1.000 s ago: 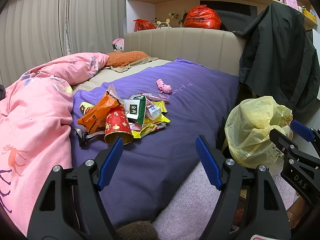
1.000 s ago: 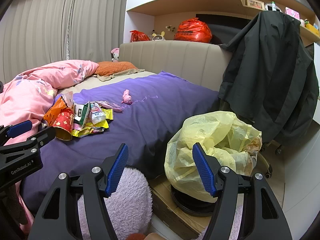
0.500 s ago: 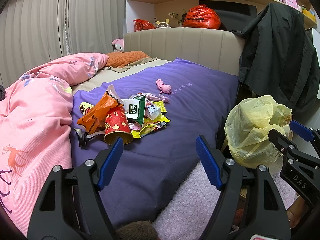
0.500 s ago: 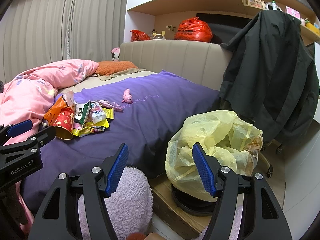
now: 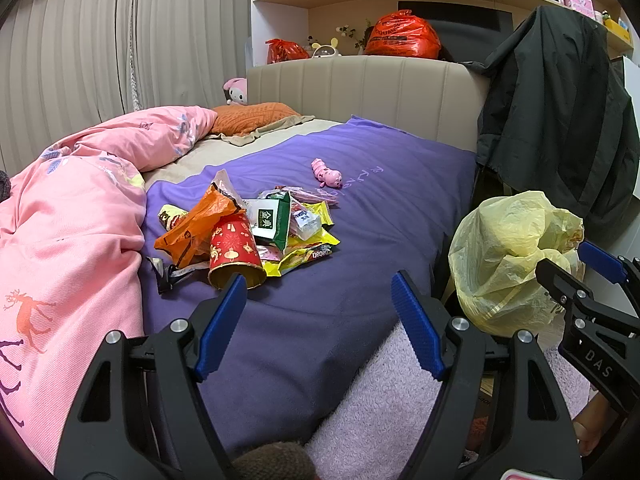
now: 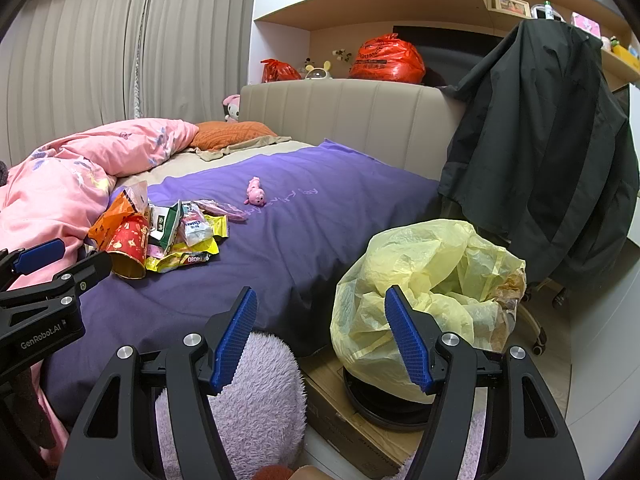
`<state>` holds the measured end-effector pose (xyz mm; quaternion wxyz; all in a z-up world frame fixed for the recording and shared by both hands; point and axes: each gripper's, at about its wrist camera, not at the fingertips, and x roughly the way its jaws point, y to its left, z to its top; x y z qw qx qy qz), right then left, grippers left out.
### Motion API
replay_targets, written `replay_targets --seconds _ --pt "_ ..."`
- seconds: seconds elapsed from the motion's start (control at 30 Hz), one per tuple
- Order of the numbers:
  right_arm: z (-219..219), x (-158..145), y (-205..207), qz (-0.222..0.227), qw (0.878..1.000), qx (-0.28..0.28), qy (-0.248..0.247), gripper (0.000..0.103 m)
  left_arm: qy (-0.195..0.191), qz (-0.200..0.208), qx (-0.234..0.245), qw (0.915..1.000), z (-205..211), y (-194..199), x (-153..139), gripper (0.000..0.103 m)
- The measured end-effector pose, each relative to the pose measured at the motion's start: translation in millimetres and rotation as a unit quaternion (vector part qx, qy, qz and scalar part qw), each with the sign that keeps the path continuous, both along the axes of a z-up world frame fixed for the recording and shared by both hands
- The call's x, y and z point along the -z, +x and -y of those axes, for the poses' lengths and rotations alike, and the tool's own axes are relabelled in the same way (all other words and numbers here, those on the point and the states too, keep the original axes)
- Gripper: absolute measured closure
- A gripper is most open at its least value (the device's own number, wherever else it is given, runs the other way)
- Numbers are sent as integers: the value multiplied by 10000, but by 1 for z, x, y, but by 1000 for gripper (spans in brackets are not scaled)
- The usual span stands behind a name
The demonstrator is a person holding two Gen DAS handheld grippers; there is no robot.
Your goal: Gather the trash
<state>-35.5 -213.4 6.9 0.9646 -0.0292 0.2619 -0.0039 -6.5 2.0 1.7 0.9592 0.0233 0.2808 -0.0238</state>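
Observation:
A pile of trash lies on the purple bedspread (image 5: 360,216): a red paper cup (image 5: 234,252) on its side, an orange wrapper (image 5: 192,228), a green-and-white packet (image 5: 272,220) and yellow snack bags (image 5: 304,256). The pile also shows in the right wrist view, where the red cup (image 6: 128,246) is at the left. A bin lined with a yellow bag (image 6: 428,284) stands beside the bed, also seen in the left wrist view (image 5: 512,256). My left gripper (image 5: 320,324) is open and empty, short of the cup. My right gripper (image 6: 320,336) is open and empty, near the bag.
A pink duvet (image 5: 68,216) is heaped at the left. A small pink toy (image 5: 326,174) lies further up the bedspread. A dark jacket (image 6: 552,152) hangs at the right. A fluffy lilac cushion (image 6: 256,400) lies below the grippers. The bin stands on a cardboard box (image 6: 348,420).

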Motion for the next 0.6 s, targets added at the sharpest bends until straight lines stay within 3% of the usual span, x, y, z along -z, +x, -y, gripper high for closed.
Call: replay_targets --seconds 0.6 --pt "-3 7 4 -119 9999 -50 63 40 24 87 57 9999 -1 6 3 32"
